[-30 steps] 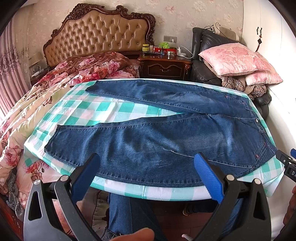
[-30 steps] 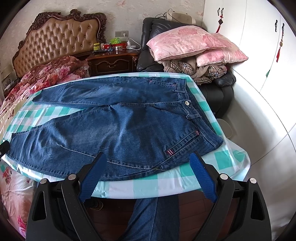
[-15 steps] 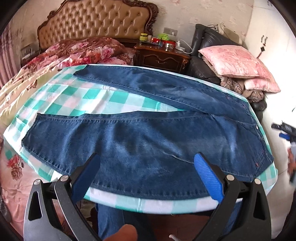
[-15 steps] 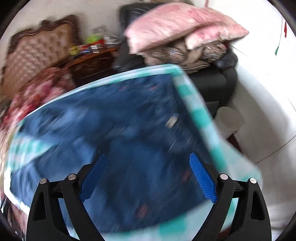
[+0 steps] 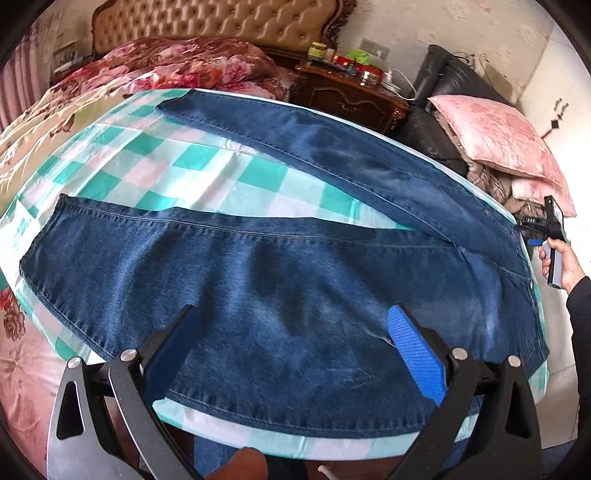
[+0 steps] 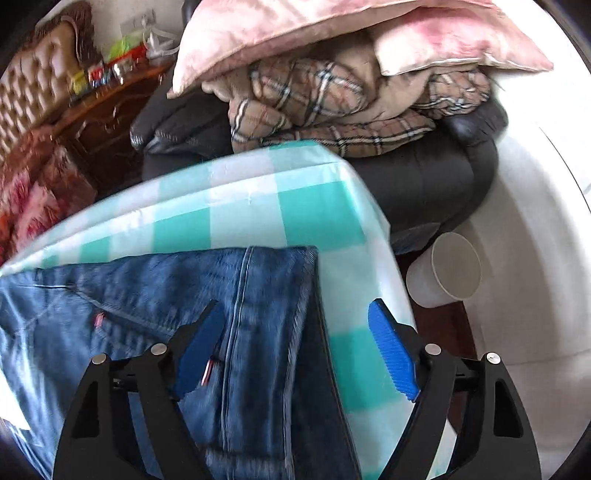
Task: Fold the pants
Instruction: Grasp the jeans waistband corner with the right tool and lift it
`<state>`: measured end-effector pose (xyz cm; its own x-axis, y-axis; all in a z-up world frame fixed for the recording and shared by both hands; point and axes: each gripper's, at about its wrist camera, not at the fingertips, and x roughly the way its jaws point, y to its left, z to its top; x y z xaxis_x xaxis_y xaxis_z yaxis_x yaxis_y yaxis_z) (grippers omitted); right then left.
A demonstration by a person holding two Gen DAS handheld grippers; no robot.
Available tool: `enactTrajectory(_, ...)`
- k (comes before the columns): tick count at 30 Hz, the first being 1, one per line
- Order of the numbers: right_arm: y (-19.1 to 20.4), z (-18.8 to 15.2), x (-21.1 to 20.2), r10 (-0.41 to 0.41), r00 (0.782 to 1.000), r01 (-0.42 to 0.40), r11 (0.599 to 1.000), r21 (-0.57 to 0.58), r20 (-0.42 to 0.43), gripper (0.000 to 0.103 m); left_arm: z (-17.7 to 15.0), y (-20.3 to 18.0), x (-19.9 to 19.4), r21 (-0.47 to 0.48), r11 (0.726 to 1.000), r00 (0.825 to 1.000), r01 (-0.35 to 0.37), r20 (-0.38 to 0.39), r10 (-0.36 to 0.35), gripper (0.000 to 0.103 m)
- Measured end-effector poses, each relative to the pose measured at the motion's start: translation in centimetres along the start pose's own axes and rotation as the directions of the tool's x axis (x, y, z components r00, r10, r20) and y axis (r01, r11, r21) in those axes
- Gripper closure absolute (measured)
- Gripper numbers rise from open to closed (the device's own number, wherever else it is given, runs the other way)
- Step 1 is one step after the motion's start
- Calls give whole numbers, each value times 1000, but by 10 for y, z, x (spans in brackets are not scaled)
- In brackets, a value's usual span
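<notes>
Dark blue jeans lie flat on a table with a green and white checked cloth, legs spread apart toward the left, waist at the right. My left gripper is open, low over the near leg's thigh, holding nothing. My right gripper is open over the waistband's far corner, its jaws either side of the band edge. It also shows in the left wrist view at the table's right end.
A bed with a floral quilt lies left of the table. A dark nightstand stands behind. A black armchair piled with pink pillows and a plaid blanket stands at the right end. A white bin sits on the floor.
My left gripper moved forward and lower over the near leg. My right gripper swung quickly to the right and forward, to the far waist corner.
</notes>
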<state>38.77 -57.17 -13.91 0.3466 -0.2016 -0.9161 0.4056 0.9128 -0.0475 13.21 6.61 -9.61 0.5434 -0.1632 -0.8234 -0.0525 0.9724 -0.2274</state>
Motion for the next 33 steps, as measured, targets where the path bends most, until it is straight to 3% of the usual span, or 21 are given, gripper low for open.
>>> enactTrajectory(2,4,5,12,-9,1000,9,1000,-26,-16,31,3,6,3,-12,1000,1000,-16,-1,16,2)
enactTrajectory(4,5,7,17,10,1000,-10,999,-31,-18,41,3,10,5,-21,999,1000,-30,-5,29,2)
enactTrajectory(6,10,8,15,43,999,-43,998,-46,4,68,3,15,6,-31,999,999,-41,-11,41,2)
enactTrajectory(8,20,9,14,53,999,-52,995,-82,3,83,3,21,8,-45,998,999,-51,-17,50,2)
enactTrajectory(9,27,8,12,21,1000,-19,993,-115,10,87,2,23,8,-53,997,999,-52,-19,51,2)
enactTrajectory(11,31,10,7,12,1000,-9,992,-125,22,88,2,26,5,-64,997,999,-49,-18,48,2)
enactTrajectory(14,22,11,-26,100,991,-95,993,-67,88,89,0,29,-4,-66,996,999,-54,-1,54,2)
enactTrajectory(17,29,1,-84,188,966,-168,978,-122,180,89,-2,35,-16,-85,995,998,-57,18,59,2)
enactTrajectory(19,37,-18,-133,264,935,-224,957,-184,236,89,-2,38,-24,-100,994,998,-49,34,53,2)
enactTrajectory(23,50,-92,-224,457,840,-349,868,-354,292,89,-4,40,-42,-110,994,997,-17,78,26,2)
enactTrajectory(26,53,-182,-269,563,783,-384,772,-507,264,89,-6,43,-52,-121,993,995,6,99,6,2)
enactTrajectory(27,47,-222,-276,611,758,-418,722,-552,226,89,-7,46,-55,-126,992,995,18,105,-4,2)
enactTrajectory(30,21,-294,-266,674,731,-503,641,-580,111,89,-5,57,-59,-144,989,993,42,117,-26,2)
enactTrajectory(32,5,-325,-242,673,739,-559,633,-535,24,89,-1,64,-58,-157,985,991,77,123,-58,2)
enactTrajectory(33,2,-336,-231,654,757,-558,644,-524,-3,89,2,67,-55,-161,983,990,93,123,-73,2)
